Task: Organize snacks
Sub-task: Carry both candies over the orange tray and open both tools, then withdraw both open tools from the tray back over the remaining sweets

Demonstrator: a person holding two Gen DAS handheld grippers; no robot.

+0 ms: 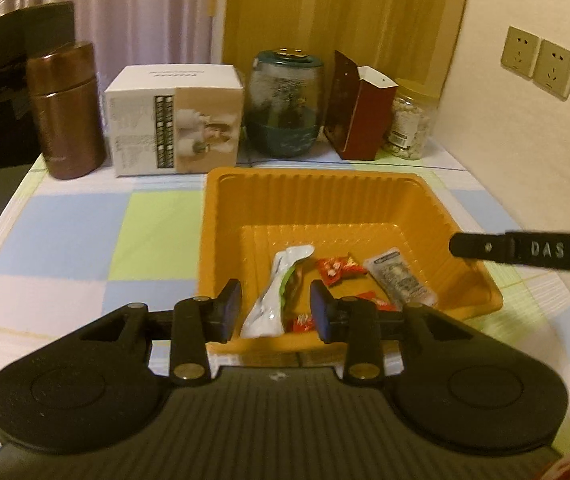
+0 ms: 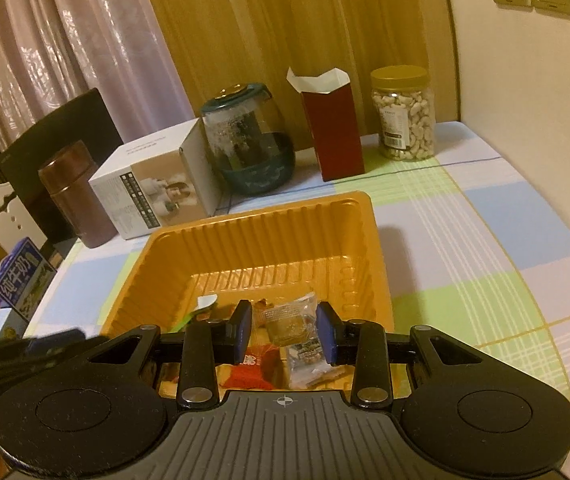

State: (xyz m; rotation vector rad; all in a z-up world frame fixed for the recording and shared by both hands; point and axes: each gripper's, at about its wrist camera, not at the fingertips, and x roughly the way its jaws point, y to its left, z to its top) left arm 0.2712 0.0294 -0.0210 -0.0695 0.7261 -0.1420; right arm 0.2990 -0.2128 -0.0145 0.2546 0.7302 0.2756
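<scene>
Between your left gripper's [image 1: 275,312] parted, empty pads, a white packet [image 1: 275,296] lies in the orange tray [image 1: 325,196]; your right gripper [image 2: 283,332] pinches a clear-wrapped snack [image 2: 287,318] above it. Dropping stage, apparently: next, spread the right pads.

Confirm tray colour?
Orange ribbed plastic tray, seen best from the left wrist view.
</scene>
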